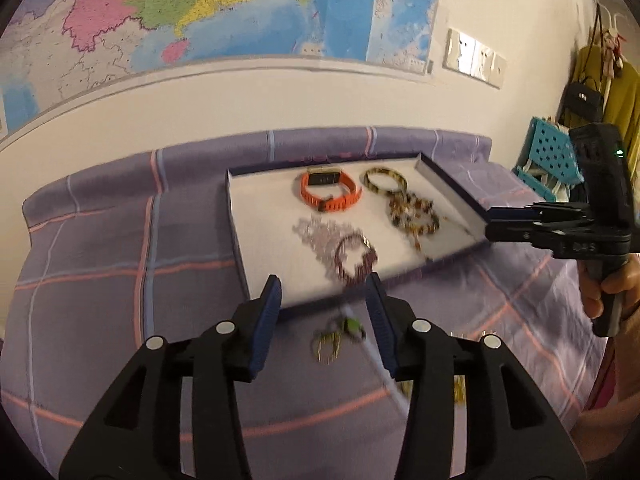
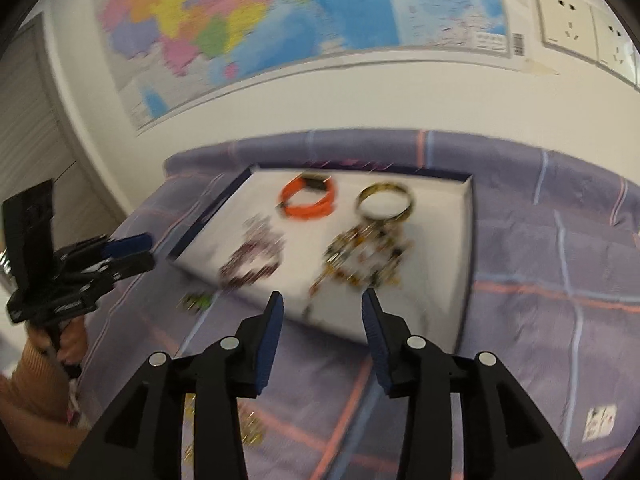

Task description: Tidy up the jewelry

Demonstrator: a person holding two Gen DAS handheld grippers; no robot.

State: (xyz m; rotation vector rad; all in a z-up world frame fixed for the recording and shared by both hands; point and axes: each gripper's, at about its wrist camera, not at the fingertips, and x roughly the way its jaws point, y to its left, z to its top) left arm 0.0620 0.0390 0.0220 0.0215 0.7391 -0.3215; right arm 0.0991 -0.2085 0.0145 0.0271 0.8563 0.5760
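A: On the purple plaid bed (image 1: 100, 280), a small green-and-gold piece (image 1: 340, 332) is lying loose before the left gripper (image 1: 324, 300), fingers partly open, holding nothing.

B: The white shallow tray (image 1: 256, 224) is holding an orange watch (image 1: 330, 192) and beaded bracelets (image 1: 412, 216). The right gripper (image 2: 322, 316) is likewise empty. Soft bedding could be swallowing small pieces.

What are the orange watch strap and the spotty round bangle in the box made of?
The orange watch strap looks like matte rubber or silicone: it has ridged links, no shine, and curls softly. The bangle looks like hard, glossy plastic or resin in a tortoiseshell pattern: it holds a stiff ring shape and its rim shines. It could also be lacquered or metal-lined; blur leaves that open. Both lie in the white-lined box.
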